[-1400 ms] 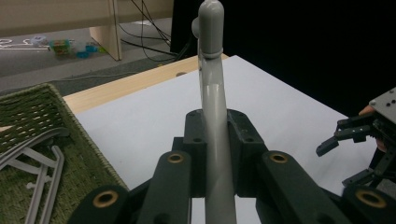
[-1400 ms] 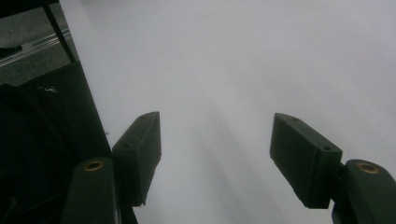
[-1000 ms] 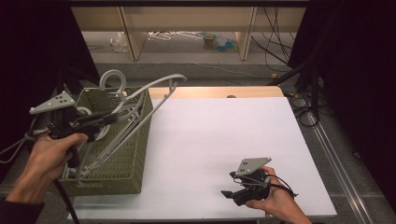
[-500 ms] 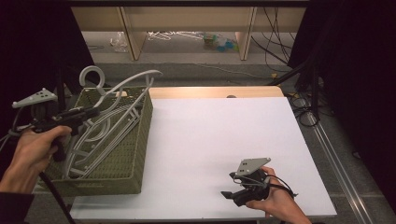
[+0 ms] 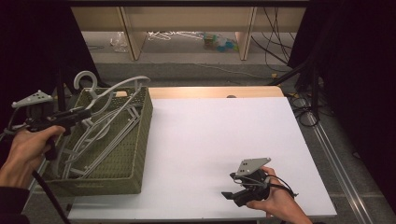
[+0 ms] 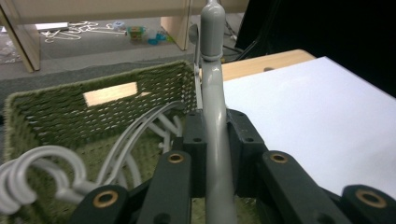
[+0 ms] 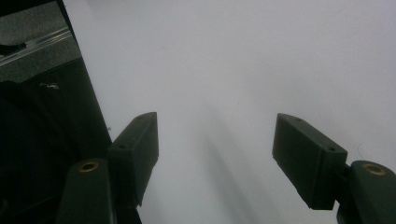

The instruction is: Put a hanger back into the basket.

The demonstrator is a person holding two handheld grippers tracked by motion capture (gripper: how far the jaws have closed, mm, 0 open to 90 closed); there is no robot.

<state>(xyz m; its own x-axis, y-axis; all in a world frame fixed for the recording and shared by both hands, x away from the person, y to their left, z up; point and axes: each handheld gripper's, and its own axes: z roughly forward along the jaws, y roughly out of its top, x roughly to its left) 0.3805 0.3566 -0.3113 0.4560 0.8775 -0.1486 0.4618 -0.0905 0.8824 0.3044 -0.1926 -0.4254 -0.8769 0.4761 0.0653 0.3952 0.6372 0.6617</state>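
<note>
Grey plastic hanger (image 6: 215,121), pinched by one arm between the two black jaws of the left gripper (image 5: 79,115); clamped tight, no gap either side of the bar in the left gripper view. Lifted at an angle, upper end rising over the far rim, lower part down among the others. Probably gripped on the straight bar rather than the hook so as not to twist in the jaws, and tilted up to work free of the tangle beneath.

Below and around it, a pile of like grey hangers (image 5: 100,135), crossed over one another, several hooks (image 6: 32,170) curled together at the near-left corner. Likely to snag and drag along if pulled fast; a slow, steady draw seems wise.

All of it inside a green woven basket (image 5: 140,140) at the left edge of the bench (image 5: 224,135), cut-out handle in the far wall, one hook poking over the rim.

Farther out, bare white sheet across the bench, probably the spot meant for laying the hanger down.

At the near right, right gripper (image 5: 232,193) resting low on the white surface, jaws well apart with nothing between them, apparently waiting to take or steady the hanger.
</note>
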